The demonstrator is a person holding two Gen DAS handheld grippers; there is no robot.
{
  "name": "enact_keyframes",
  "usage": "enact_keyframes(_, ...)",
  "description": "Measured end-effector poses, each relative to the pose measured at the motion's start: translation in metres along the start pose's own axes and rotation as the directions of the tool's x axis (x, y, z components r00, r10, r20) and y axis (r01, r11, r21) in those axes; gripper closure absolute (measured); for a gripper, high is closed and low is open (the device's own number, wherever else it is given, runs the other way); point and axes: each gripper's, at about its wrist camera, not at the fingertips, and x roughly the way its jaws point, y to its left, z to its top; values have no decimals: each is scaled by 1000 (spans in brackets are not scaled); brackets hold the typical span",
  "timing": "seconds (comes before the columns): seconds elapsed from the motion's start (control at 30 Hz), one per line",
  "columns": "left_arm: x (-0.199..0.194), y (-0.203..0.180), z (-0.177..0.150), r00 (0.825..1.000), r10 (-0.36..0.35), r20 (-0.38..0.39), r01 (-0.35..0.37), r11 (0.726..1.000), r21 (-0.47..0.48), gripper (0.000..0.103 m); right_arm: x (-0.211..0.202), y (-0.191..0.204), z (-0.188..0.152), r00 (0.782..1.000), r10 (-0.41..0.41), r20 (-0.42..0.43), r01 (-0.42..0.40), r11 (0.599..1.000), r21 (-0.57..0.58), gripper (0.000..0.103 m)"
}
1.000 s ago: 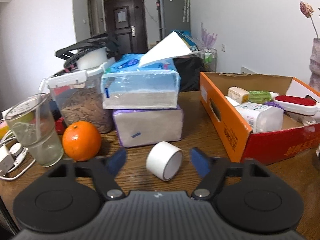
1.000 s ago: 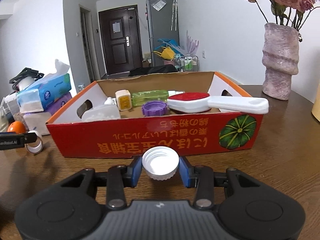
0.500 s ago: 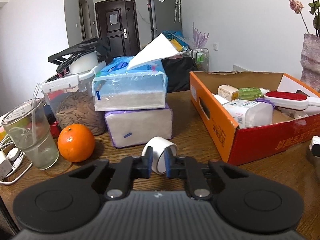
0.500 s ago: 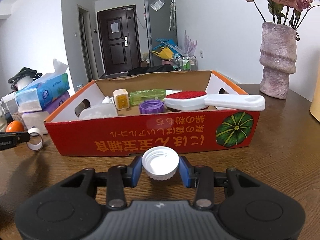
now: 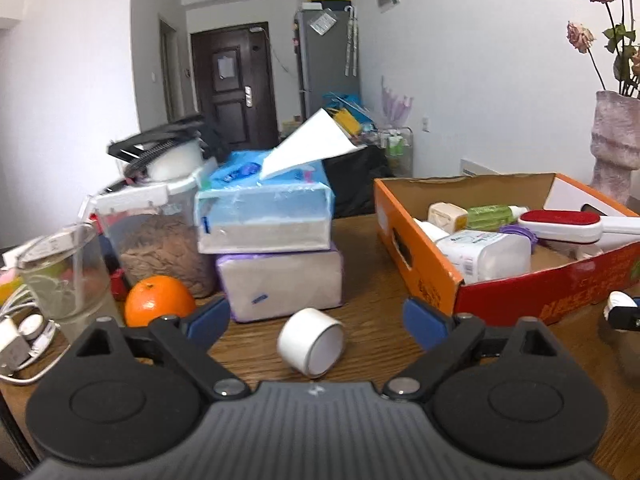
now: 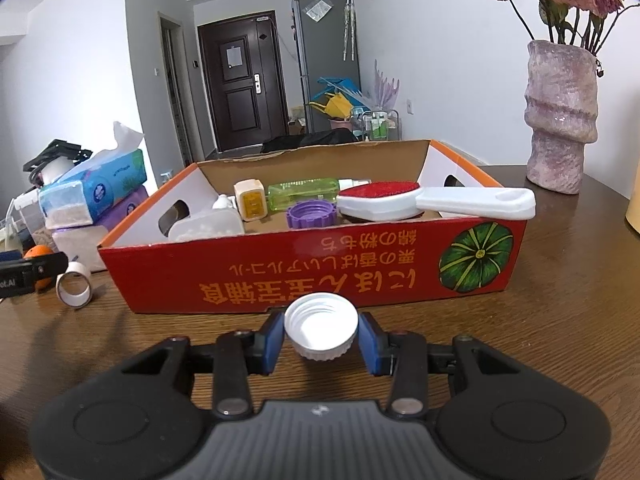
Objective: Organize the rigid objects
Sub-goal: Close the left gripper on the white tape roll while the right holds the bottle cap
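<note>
Table (image 5: pixel 372 240): wooden, bearing all items. Cardboard box (image 6: pixel 312 276): red-fronted, open-topped, set just beyond the right gripper; a lint brush (image 6: pixel 400 200), a purple cap (image 6: pixel 312 216) and bottles are held inside. Tissue packs (image 5: pixel 272 240): two, stacked, left of the box. Left gripper (image 5: pixel 316 320): jaws just opened wide, nothing pressed between them. Right gripper (image 6: pixel 320 336): clamped on a white bottle cap (image 6: pixel 320 328), hollow side up, close before the box front. Tape roll (image 5: pixel 312 340): white, lying on its side on the table between the left gripper's spread fingers, its bore axis angled toward the camera and rightward; the left hand is judged much the nearer
</note>
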Motion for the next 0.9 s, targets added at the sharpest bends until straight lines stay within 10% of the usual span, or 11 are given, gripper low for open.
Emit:
enact_keyframes(0.13,22,0,-1,998,9,-55,-7,999,36,19,1,1,0,1000,3,-2,-3,1000,0,64)
enact_keyframes(0.27,38,3,-2,994,-21,-110,27,998,52,60,2,0,-1,1000,4,-6,-4,1000,2,64)
enact_keyframes(0.9,10,-3,-10,998,28,-54,-26,999,47,61,-2,5,0,999,35,4,-35,999,-3,64)
